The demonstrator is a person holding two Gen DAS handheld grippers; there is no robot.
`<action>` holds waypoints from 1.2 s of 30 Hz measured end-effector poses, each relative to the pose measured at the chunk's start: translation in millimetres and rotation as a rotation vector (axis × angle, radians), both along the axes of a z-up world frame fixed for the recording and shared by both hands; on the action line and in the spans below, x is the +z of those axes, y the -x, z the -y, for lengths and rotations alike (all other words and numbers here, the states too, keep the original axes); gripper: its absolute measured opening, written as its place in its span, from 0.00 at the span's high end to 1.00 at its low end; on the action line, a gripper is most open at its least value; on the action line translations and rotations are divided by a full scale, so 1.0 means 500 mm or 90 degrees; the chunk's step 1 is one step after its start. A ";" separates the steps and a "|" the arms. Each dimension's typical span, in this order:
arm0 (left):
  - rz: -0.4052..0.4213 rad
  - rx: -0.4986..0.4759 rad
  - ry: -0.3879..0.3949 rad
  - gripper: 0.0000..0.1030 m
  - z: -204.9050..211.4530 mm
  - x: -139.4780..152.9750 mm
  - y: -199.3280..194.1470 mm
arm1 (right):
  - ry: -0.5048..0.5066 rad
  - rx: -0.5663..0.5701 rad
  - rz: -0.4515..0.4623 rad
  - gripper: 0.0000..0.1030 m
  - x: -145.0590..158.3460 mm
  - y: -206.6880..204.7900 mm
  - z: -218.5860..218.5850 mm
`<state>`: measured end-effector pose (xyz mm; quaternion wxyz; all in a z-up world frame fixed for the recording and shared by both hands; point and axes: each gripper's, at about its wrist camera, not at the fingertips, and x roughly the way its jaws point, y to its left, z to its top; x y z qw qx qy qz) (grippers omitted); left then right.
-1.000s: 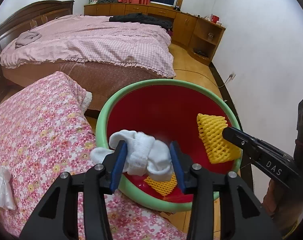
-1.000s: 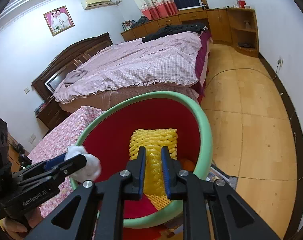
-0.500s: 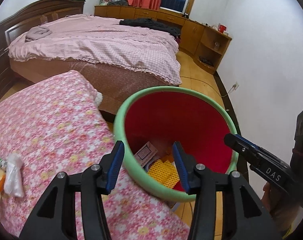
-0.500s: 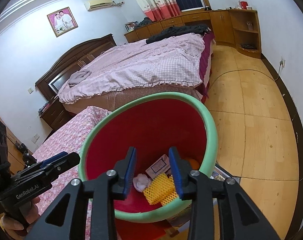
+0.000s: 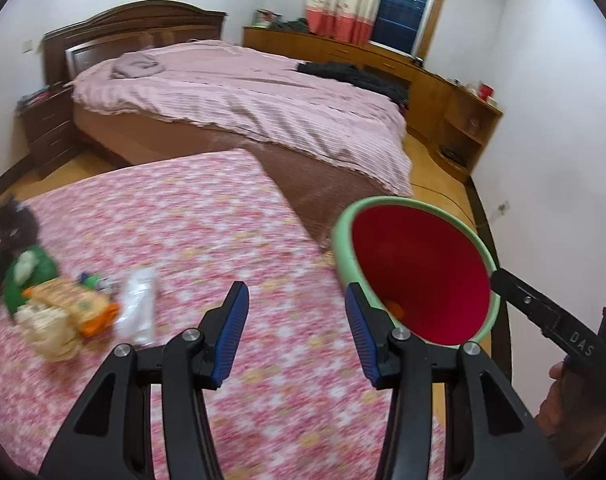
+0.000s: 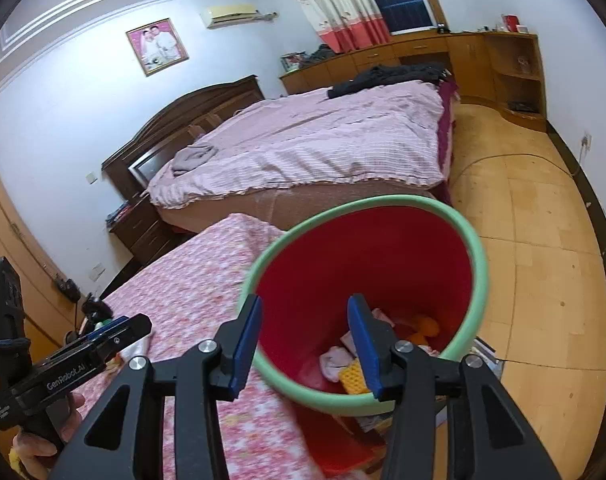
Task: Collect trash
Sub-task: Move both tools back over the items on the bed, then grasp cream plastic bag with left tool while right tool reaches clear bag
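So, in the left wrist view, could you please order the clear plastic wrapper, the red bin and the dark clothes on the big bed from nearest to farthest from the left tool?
1. Clear plastic wrapper, just left of the left tool, on the floral cover.
2. Red bin, to the right; nearly as close, so hard to call against the wrapper.
3. Dark clothes, far back on the bed.

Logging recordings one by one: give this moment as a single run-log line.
left tool: open, empty | right tool: just opening, empty | bin: holds yellow foam net | litter pile: on floral cover
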<state>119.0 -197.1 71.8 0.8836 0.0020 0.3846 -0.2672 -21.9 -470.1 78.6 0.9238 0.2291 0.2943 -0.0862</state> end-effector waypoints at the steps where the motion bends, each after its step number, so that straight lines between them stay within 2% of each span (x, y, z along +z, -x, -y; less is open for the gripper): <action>1: 0.003 0.012 0.000 0.51 -0.016 0.003 0.000 | 0.000 0.006 0.002 0.53 0.005 0.000 -0.011; 10: 0.012 0.137 -0.014 0.51 -0.172 0.009 -0.009 | -0.013 0.049 0.023 0.51 0.029 -0.009 -0.092; 15: 0.019 0.181 -0.032 0.51 -0.234 0.003 -0.021 | -0.014 0.070 0.019 0.51 0.029 -0.028 -0.125; 19: 0.003 0.213 -0.041 0.51 -0.283 -0.018 -0.034 | -0.015 0.081 0.011 0.51 0.024 -0.046 -0.151; 25: -0.035 0.239 -0.053 0.51 -0.317 -0.064 -0.062 | -0.014 0.099 -0.009 0.50 0.006 -0.082 -0.181; 36: -0.077 0.239 -0.036 0.51 -0.333 -0.123 -0.105 | -0.012 0.132 -0.049 0.50 -0.032 -0.143 -0.228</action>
